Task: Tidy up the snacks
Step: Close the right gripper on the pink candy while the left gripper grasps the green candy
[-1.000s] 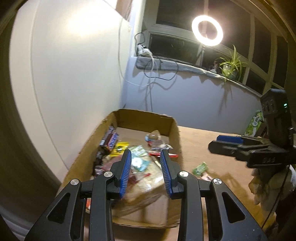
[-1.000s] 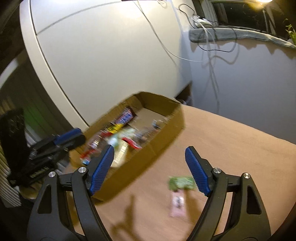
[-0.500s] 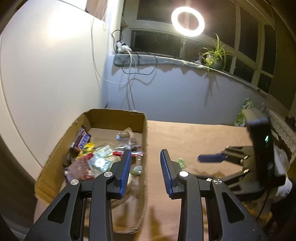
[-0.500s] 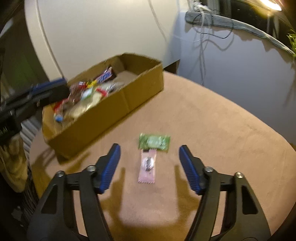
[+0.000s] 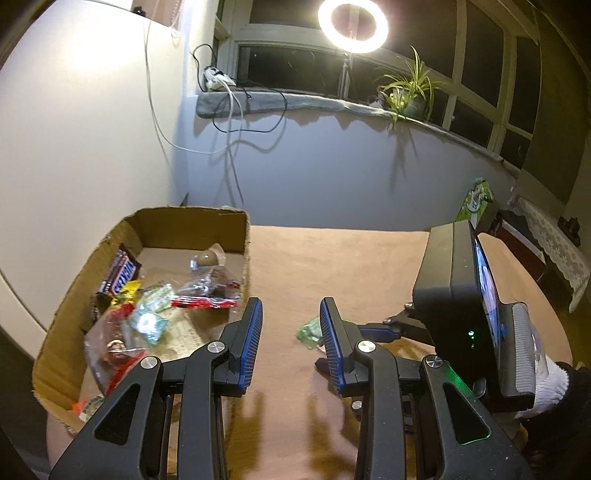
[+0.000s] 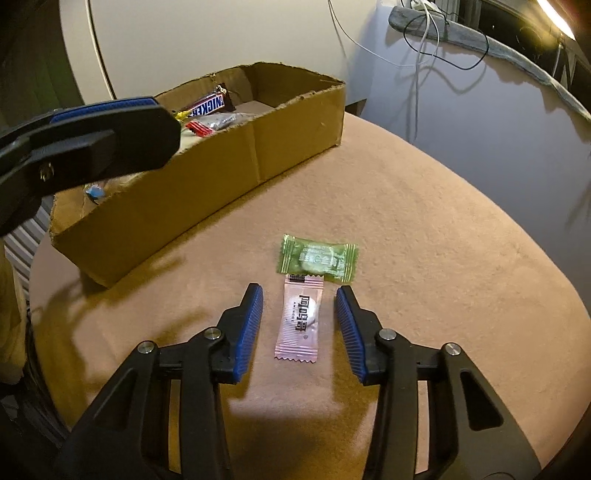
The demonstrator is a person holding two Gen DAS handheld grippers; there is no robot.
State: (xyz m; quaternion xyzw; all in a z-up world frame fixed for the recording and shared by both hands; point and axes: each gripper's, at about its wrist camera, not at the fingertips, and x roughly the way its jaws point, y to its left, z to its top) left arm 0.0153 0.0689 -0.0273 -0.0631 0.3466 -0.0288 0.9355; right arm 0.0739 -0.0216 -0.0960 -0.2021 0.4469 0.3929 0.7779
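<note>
A pink wrapped candy [image 6: 300, 322] lies flat on the brown round table [image 6: 424, 229], with a green wrapped candy [image 6: 317, 259] touching its far end. My right gripper [image 6: 299, 325] is low over the table. Its jaws are closing with the pink candy between them, and a gap shows on each side of the wrapper. My left gripper [image 5: 291, 336] hovers over the table just right of the cardboard box [image 5: 246, 236], open a little and holding nothing. The box [image 6: 258, 151] holds several snacks, among them a Snickers bar [image 5: 122, 274].
The table's rounded edge runs close behind and to the right of the candies. A green packet [image 5: 476, 199] stands at the table's far right. Behind are a white wall, a windowsill with cables, a ring light [image 5: 352, 26] and a potted plant [image 5: 410, 92].
My left gripper has slid right, from above the box's snacks to above the table beside it. My right gripper has sunk toward the pink candy and its jaws have narrowed around it.
</note>
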